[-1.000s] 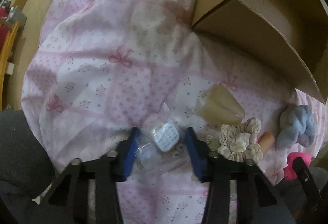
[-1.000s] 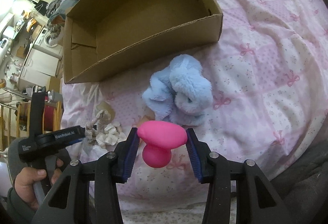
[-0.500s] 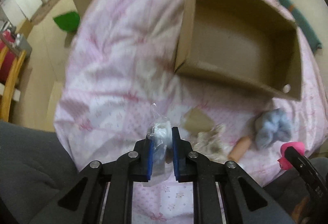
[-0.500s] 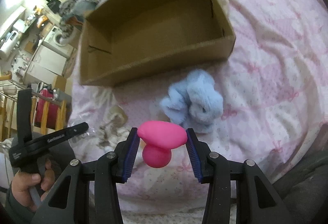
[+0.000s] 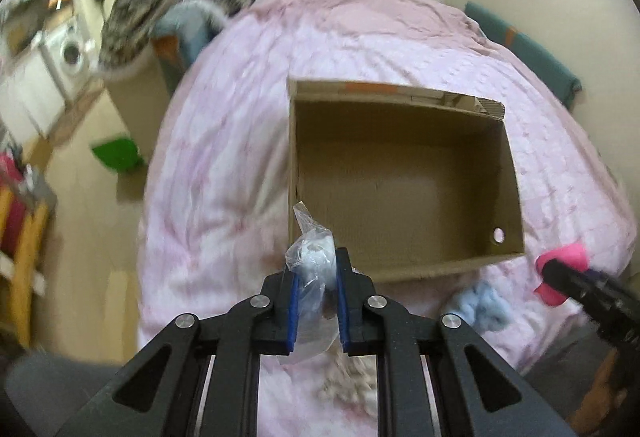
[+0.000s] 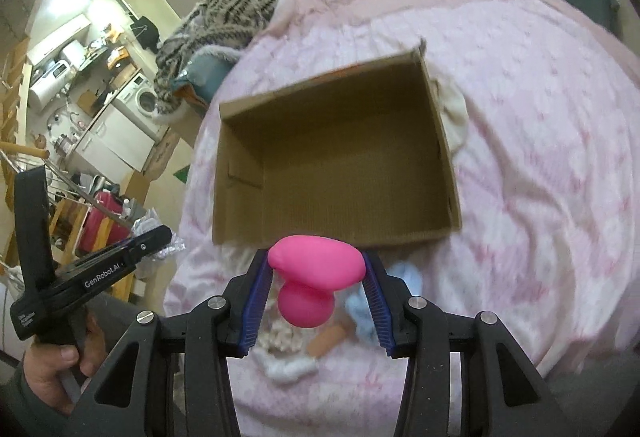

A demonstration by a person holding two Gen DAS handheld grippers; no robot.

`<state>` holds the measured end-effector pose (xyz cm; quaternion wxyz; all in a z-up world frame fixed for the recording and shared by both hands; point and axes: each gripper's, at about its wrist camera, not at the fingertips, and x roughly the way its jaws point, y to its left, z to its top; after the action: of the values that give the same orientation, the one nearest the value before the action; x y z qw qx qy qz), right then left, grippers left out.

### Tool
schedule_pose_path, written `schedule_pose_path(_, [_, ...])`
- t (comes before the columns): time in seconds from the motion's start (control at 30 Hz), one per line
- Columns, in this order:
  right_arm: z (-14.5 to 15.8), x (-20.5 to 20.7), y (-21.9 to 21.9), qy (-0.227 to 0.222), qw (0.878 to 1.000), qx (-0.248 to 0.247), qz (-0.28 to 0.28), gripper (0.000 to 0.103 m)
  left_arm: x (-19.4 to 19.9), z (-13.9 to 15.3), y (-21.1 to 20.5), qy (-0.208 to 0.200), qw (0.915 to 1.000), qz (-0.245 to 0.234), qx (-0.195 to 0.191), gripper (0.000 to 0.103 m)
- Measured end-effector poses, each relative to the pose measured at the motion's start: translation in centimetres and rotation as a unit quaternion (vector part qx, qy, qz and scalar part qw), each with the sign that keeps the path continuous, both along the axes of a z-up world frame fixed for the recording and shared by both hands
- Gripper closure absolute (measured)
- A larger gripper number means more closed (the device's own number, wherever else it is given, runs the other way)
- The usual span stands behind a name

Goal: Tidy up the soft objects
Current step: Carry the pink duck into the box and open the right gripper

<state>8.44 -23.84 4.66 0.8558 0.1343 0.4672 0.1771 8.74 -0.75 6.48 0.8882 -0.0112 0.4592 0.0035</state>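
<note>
White "GenRobot.AI" lettering on left gripper [image 6: 170,237]; cardboard box [image 6: 336,233] unlabelled

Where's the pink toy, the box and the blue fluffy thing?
pink toy [image 6: 316,263], right wrist view, on its wide top.
box [image 6: 340,189], right wrist view, on its bare floor.
blue fluffy thing [image 5: 480,303], left wrist view, on its fur.

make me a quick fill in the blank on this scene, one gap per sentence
1. The right gripper is shut on a ____ toy.
2. The left gripper is shut on a clear plastic ____.
3. The cardboard box on the bed is ____ inside.
4. The blue plush lies ____ the box.

Missing words: pink; bag; empty; outside
</note>
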Motion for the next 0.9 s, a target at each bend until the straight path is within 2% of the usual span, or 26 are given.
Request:
schedule_pose_path(0.13, [0.1, 2.0, 0.6, -0.03, 0.999, -0.019, 0.014, 0.055, 2.3, -0.6, -0.6, -0.006, 0.9999, -0.012, 0.006, 0.089])
schedule_pose_path(0.23, [-1.4, 3.8, 0.5, -0.033, 0.999, -0.017, 0.022, 0.055, 4.1, -1.8, -1.3, -0.011, 0.9997, -0.019, 0.006, 0.089])
schedule_pose_path(0.4, [-4.7, 5.1, 0.5, -0.013, 1.0, -0.022, 0.008, 0.055, 6.2, -5.3, -1.8, -0.001, 0.9998, -0.02, 0.0, 0.089])
schedule_pose_path(0.5, [-5.9, 5.3, 0.8, -0.005, 0.998, -0.055, 0.001, 0.055, 6.5, -7.3, -2.0, 0.005, 0.9998, -0.013, 0.016, 0.089])
schedule_pose_path(0.57, [-6.4, 5.6, 0.7, 0.004, 0.999, -0.052, -0.002, 0.055, 6.8, -8.1, -2.2, 0.008, 0.9995, -0.016, 0.026, 0.089])
schedule_pose_path(0.9, [-7.9, 6.6, 1.9, 0.025, 0.996, -0.085, 0.005, 0.055, 7.0, -9.0, -1.8, 0.006, 0.9997, -0.01, 0.02, 0.089])
